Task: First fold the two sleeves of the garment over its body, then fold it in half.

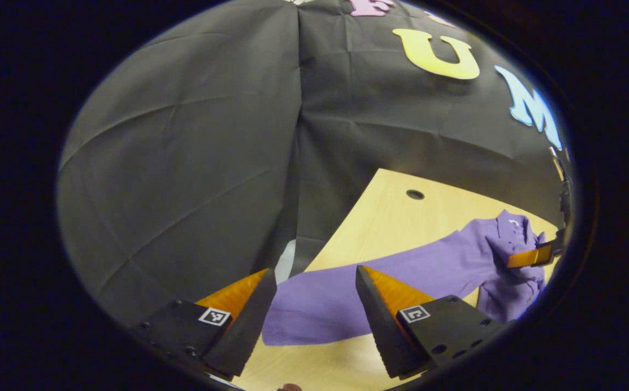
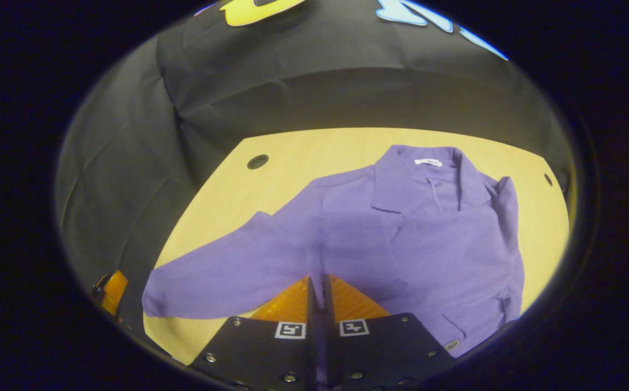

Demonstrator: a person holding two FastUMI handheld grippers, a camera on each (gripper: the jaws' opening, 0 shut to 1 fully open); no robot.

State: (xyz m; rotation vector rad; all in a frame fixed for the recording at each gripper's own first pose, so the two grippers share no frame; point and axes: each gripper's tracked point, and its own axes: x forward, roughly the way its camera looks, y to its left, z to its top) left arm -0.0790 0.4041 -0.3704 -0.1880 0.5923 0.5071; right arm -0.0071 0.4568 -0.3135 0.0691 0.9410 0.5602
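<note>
A purple knitted cardigan is spread on a pale wood-grain table, collar away from the right tool. A fine ribbed weave is seen across the body, with a flat turned-down collar and a small white label sewn inside the neck. A round button is visible at the hem, low to the right of the tool. One sleeve lies folded over the body, its cloth doubled along the far right edge. The other sleeve stretches out long and flat to the left of the tool, ending in a squared cuff.

The right tool's wedge-shaped fingers are brought together almost fully, with a thin fold of the purple knit pinched between them.

In the left gripper view, the left tool is held wide apart with nothing between its fingers; the outstretched sleeve lies on the table just ahead of and between the fingertips, untouched. Farther to the right, the other tool is seen at the bunched body. A round hole is cut in the table beyond the sleeve.
</note>
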